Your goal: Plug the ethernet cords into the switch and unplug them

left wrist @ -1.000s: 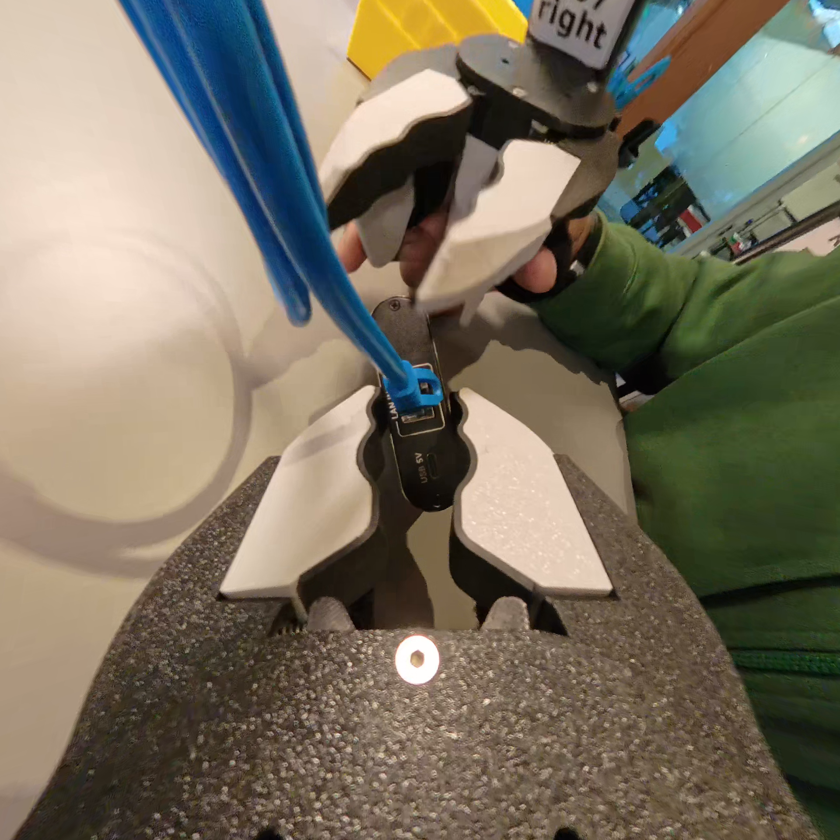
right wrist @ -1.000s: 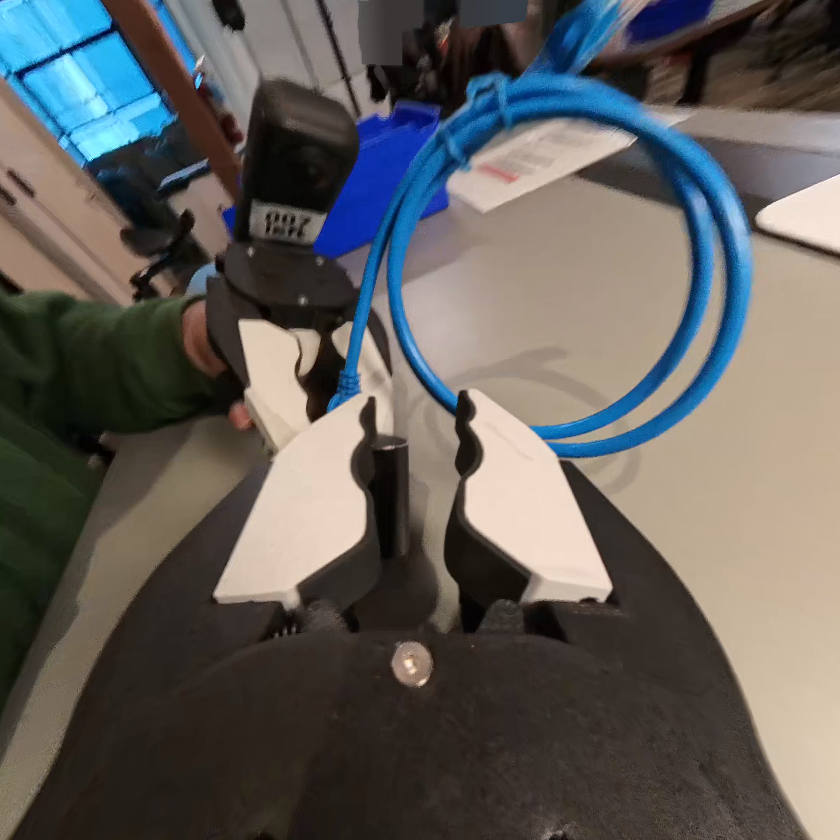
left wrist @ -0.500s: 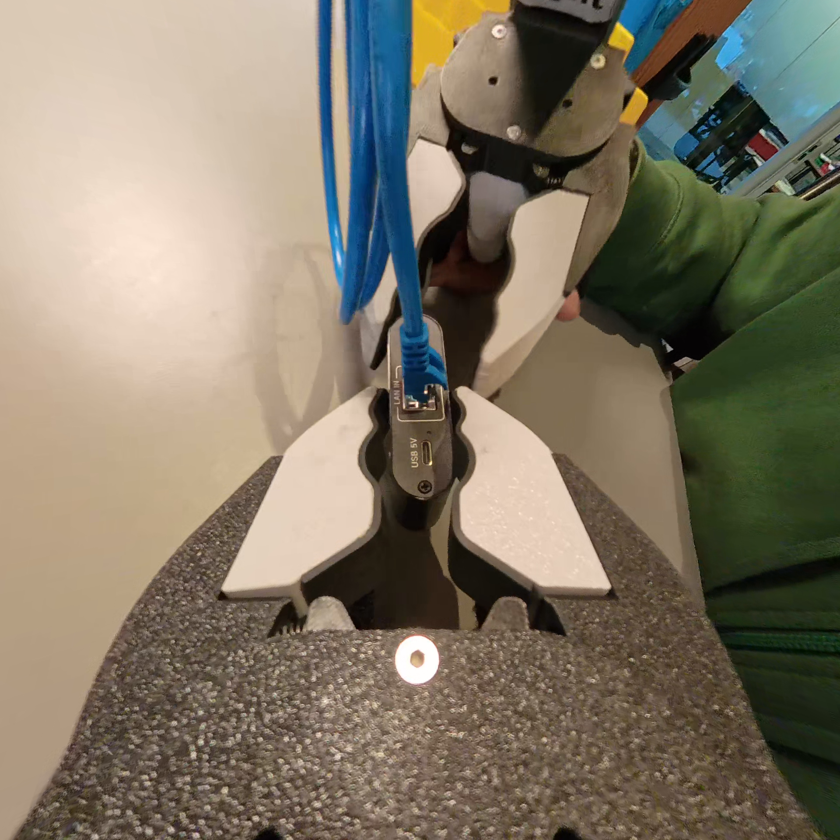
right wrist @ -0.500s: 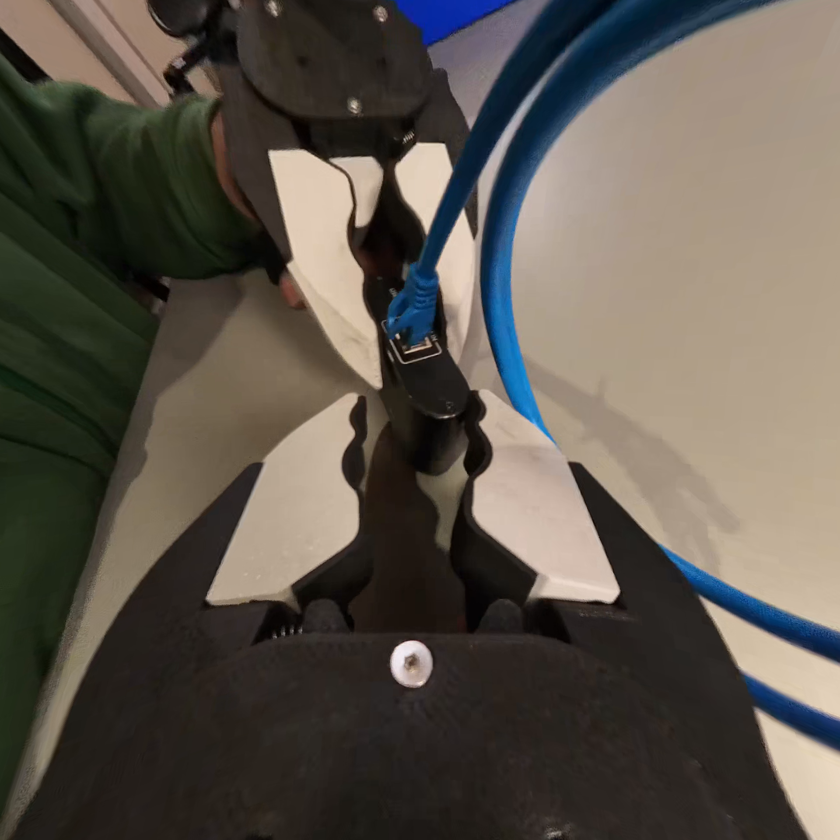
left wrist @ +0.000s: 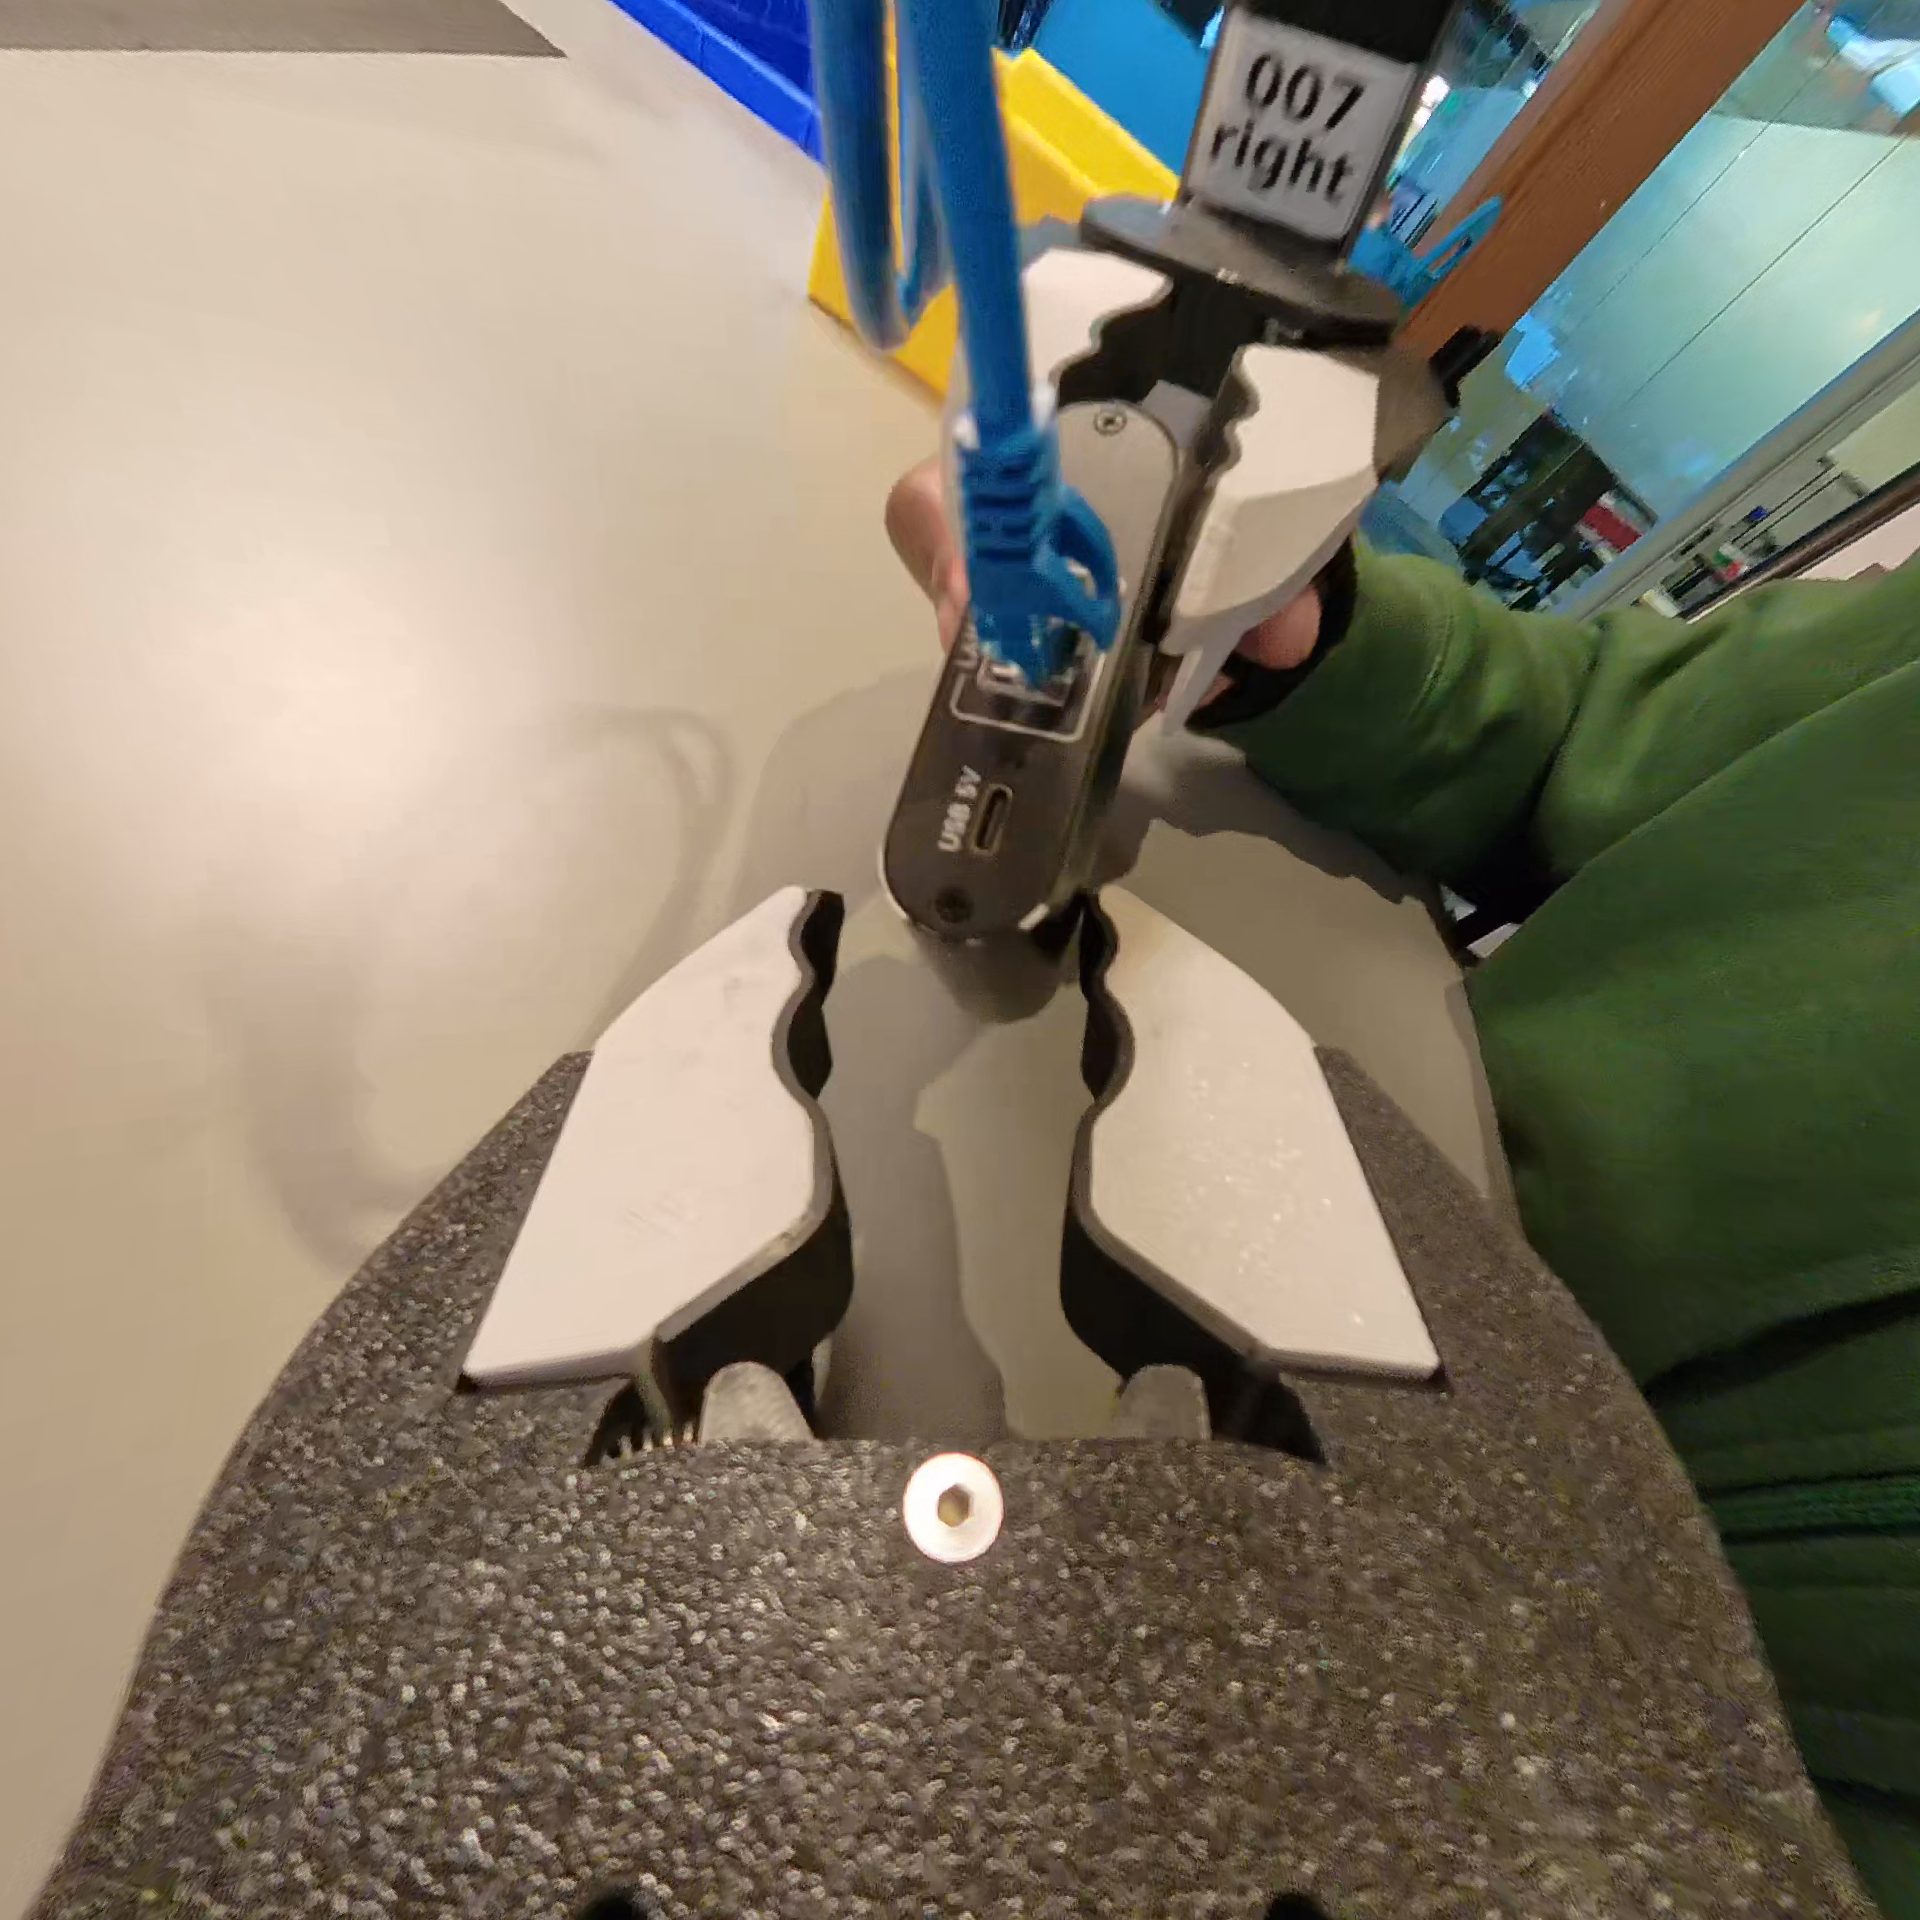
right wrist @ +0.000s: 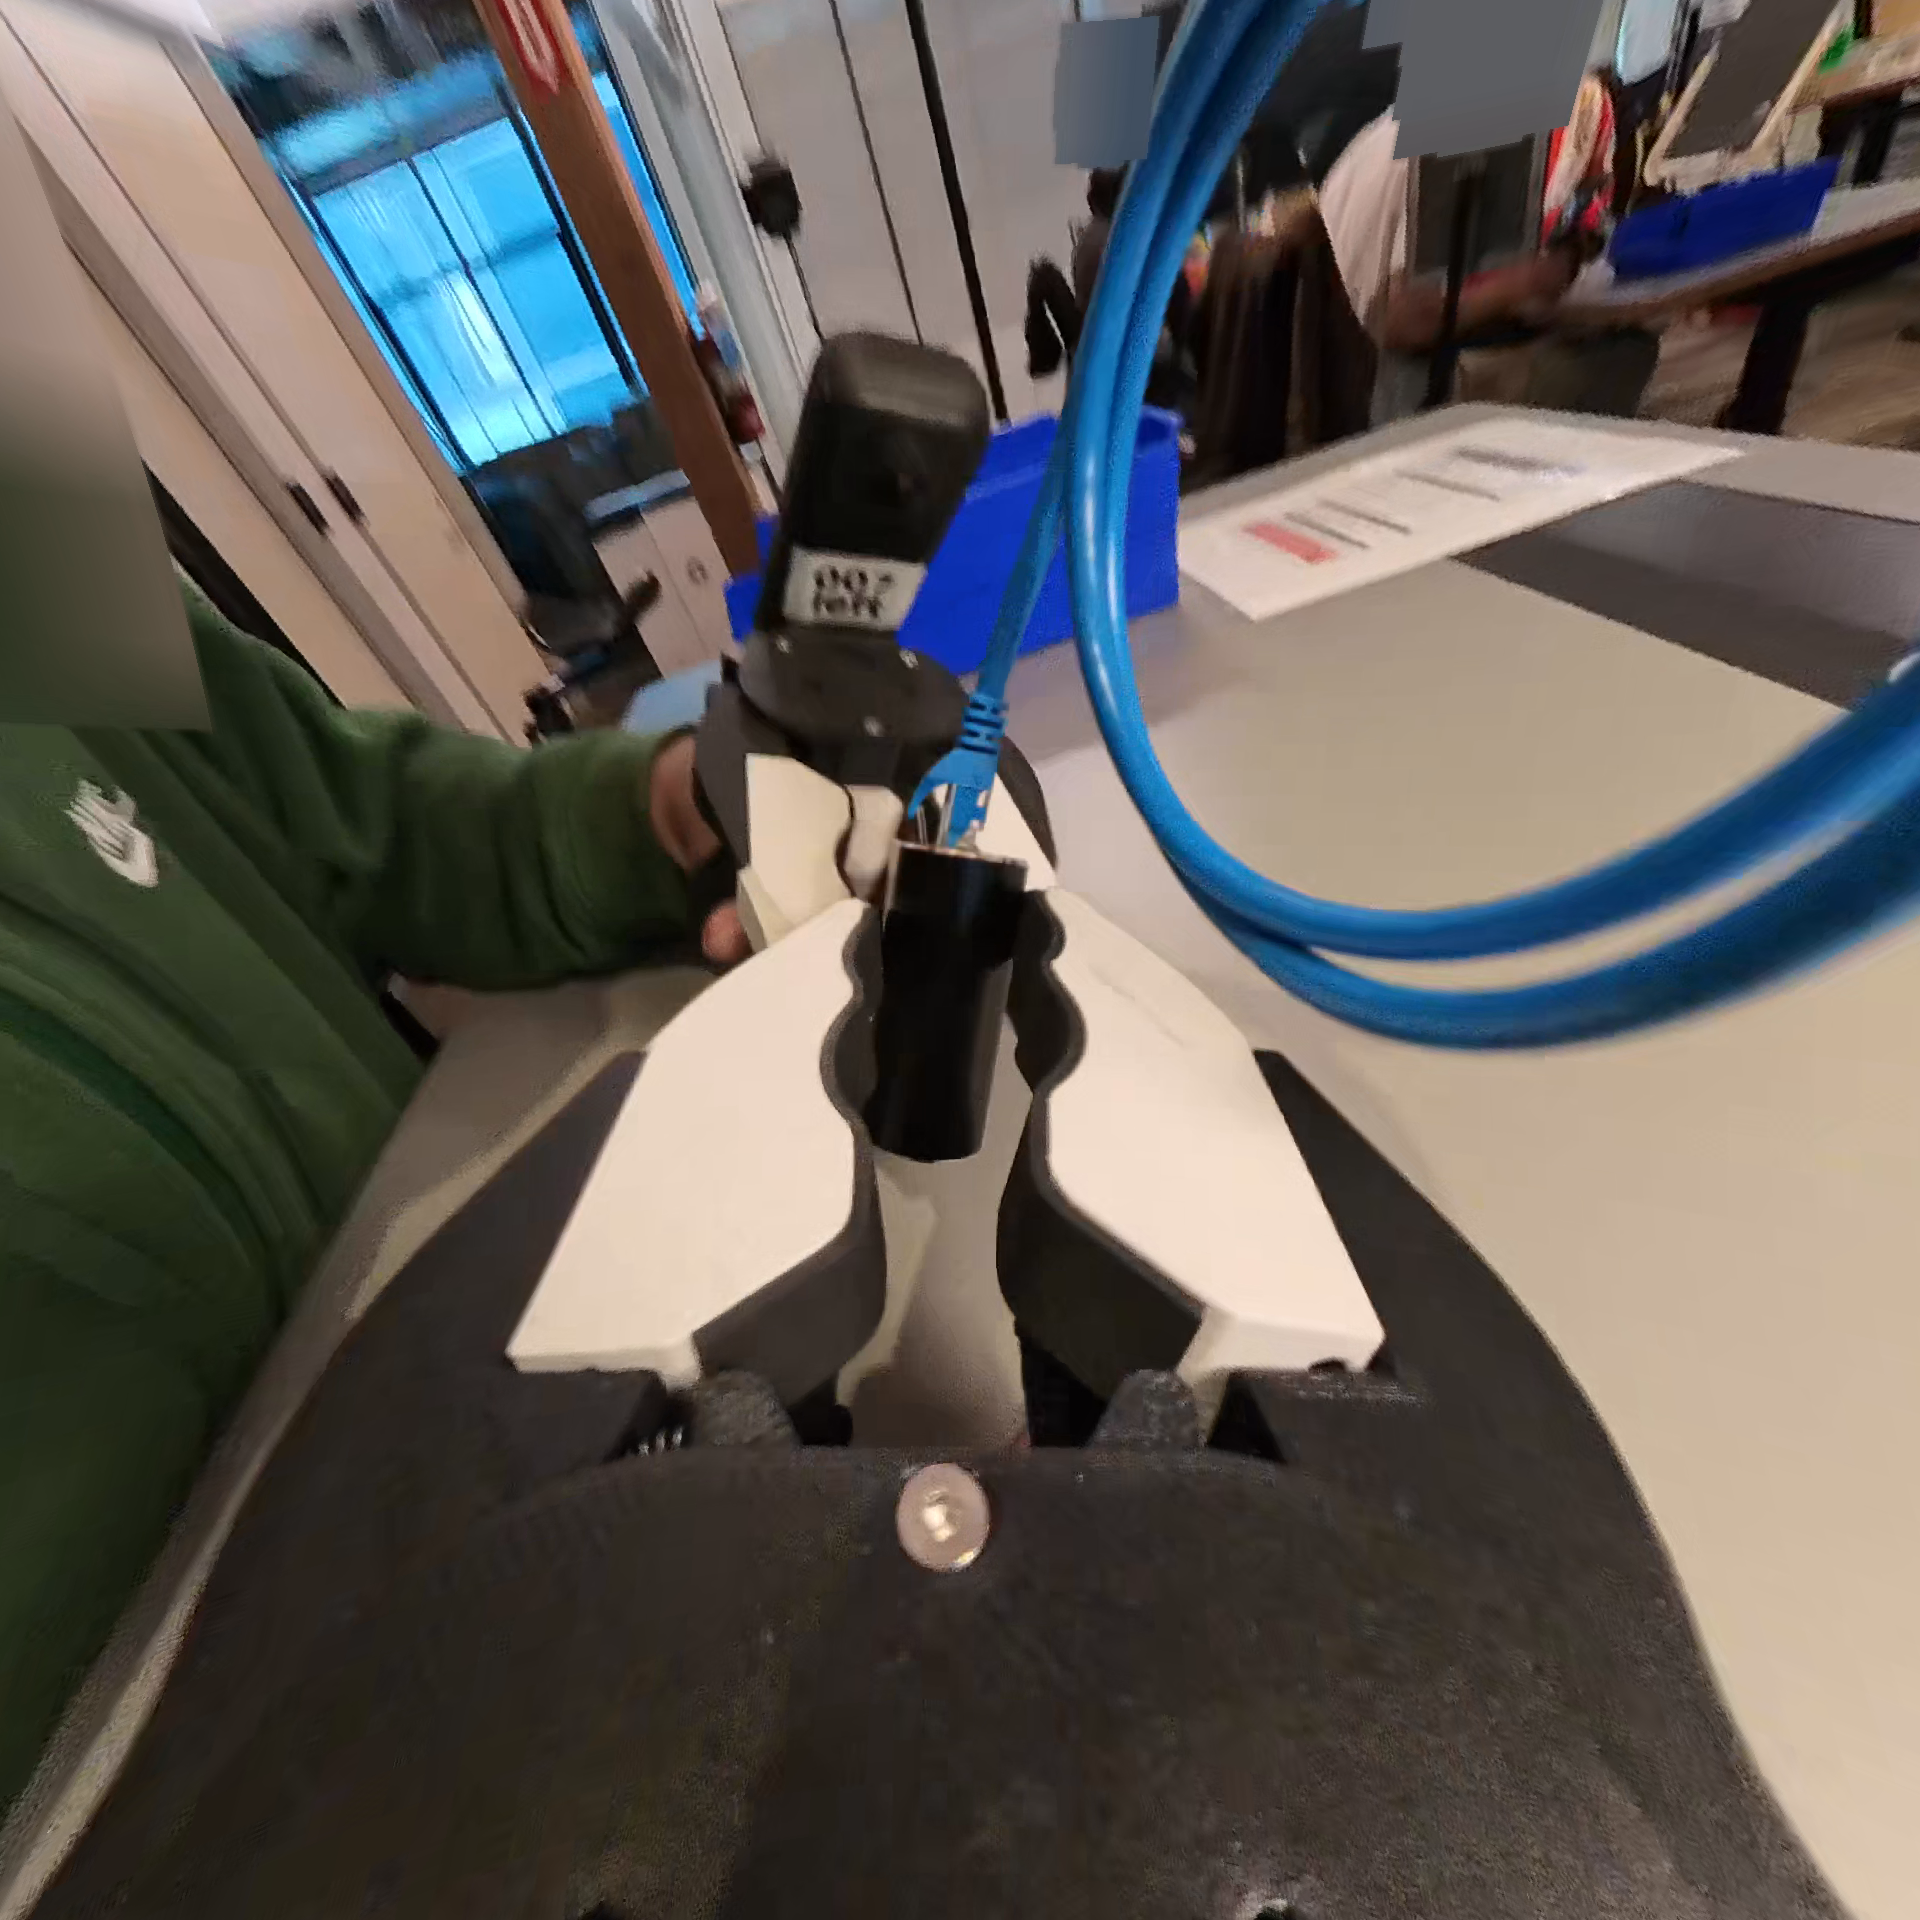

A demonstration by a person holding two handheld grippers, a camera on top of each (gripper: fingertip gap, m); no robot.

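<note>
Released by the parted left gripper (left wrist: 951,935), switch (right wrist: 935,997) sits clamped in right gripper (right wrist: 945,925).

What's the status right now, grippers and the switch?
Left gripper open, clear of switch. Right gripper shut on switch. Blue ethernet cord plugged in, its loops hanging beside. Nothing blocking.

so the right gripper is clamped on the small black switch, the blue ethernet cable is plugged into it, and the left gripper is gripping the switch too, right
Not quite. The left gripper is open, its fingers only flanking the near end of the small black switch, as the left wrist view shows. The right gripper is clamped on it, and the blue ethernet cable is plugged in.
</note>
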